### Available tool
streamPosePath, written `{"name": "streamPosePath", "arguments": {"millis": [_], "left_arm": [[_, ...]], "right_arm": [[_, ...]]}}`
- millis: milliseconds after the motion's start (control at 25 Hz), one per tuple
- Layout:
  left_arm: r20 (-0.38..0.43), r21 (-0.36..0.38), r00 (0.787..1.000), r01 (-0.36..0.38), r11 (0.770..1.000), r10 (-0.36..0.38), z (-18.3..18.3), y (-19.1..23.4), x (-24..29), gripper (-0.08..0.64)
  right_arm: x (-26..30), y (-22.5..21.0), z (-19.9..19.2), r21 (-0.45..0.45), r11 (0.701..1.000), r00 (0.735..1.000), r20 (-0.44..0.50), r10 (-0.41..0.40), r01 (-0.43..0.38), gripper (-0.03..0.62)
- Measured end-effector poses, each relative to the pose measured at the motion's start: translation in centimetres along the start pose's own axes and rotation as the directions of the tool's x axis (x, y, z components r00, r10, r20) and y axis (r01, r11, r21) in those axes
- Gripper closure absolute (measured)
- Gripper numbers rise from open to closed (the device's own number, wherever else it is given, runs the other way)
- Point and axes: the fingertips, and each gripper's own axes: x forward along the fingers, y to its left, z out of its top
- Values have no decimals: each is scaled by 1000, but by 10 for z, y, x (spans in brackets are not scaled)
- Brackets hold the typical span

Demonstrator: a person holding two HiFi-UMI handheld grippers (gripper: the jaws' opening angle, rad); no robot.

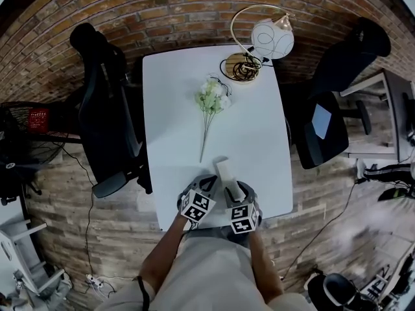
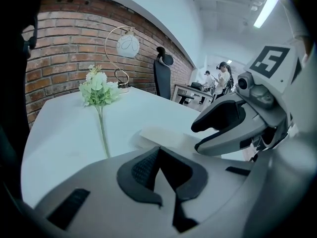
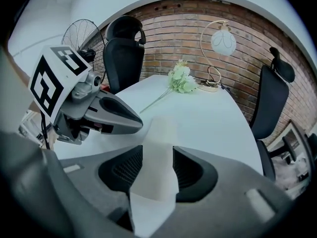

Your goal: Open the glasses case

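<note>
1. A white glasses case [image 1: 225, 172] sits at the near end of a white table [image 1: 259, 135], just ahead of the person. Its long axis runs away from the person, leaning slightly left. Its far end points toward the flower stem, and its near end is tucked in at the grippers.
2. The right gripper [image 1: 238, 190] straddles that near end. Its jaws stand apart, with the case filling the gap between the pads, and no firm clamp shows.
3. The left gripper [image 2: 159, 152], just beside the right one, has its jaws together with nothing between them.
4. A pale green flower sprig [image 1: 212, 101] lies mid-table, and a globe lamp [image 1: 260, 41] stands at the far end.
5. Black office chairs [image 1: 104, 115] flank the table, and a brick wall [image 3: 173, 38] rises behind it.
</note>
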Motion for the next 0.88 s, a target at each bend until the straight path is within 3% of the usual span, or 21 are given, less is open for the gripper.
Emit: {"name": "streamPosePath", "arguments": {"millis": [440,880], "left_arm": [[-7,8,1000,9,1000,-9,-5,-5,5,555],[-36,14,999,12,1000,-11,-9,-11,11,555]], "right_arm": [[14,9,-17,4,1000,997,-72,8,-8,292],[20,11,-22,-17,1000,995,-100,-6,4,284]]}}
